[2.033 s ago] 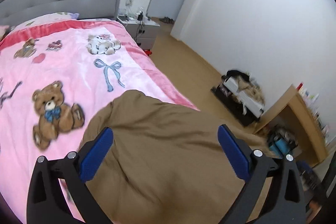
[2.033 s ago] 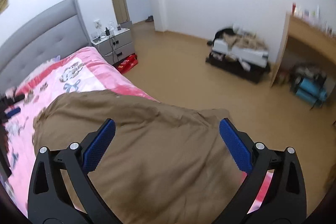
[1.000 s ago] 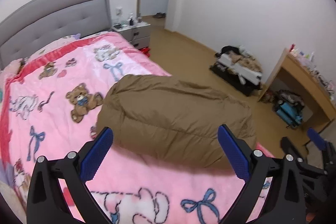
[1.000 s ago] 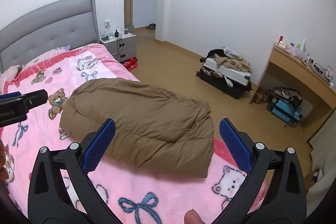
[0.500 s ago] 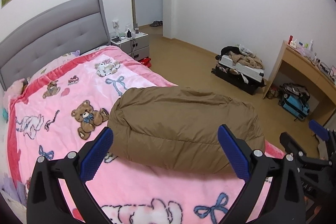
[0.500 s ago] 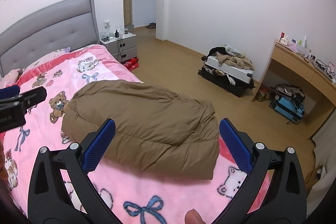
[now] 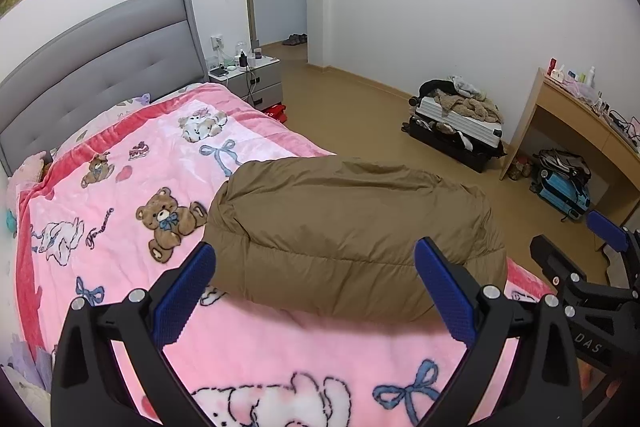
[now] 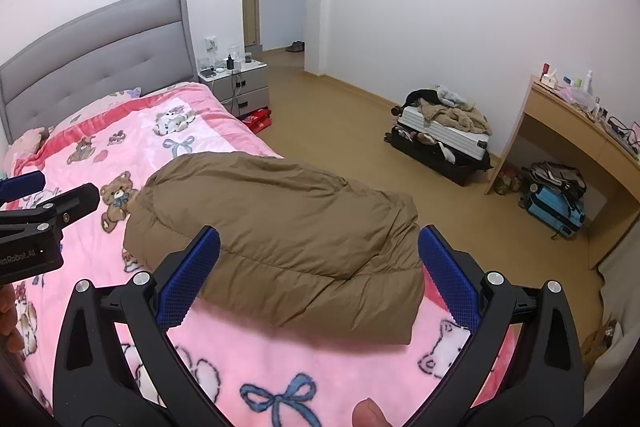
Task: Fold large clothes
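A brown puffy coat [image 7: 352, 227] lies folded into a thick bundle on the pink blanket [image 7: 120, 179] near the bed's right edge; it also shows in the right wrist view [image 8: 280, 227]. My left gripper [image 7: 316, 287] is open and empty, held back from the coat, above the blanket. My right gripper [image 8: 316, 275] is open and empty, also short of the coat. The right gripper shows at the right edge of the left wrist view [image 7: 580, 267], and the left gripper at the left edge of the right wrist view [image 8: 36, 211].
A grey headboard [image 7: 100, 55] and a nightstand [image 7: 248, 75] stand at the back. An open suitcase with clothes [image 7: 456, 119] lies on the wood floor by the wall. A desk [image 7: 580, 119] with a blue bag [image 7: 560, 191] under it stands at right.
Both grippers have pulled back and up from the coat, which filled the views two seconds ago. The coat now lies free as a folded bundle. In the last half second little has moved.
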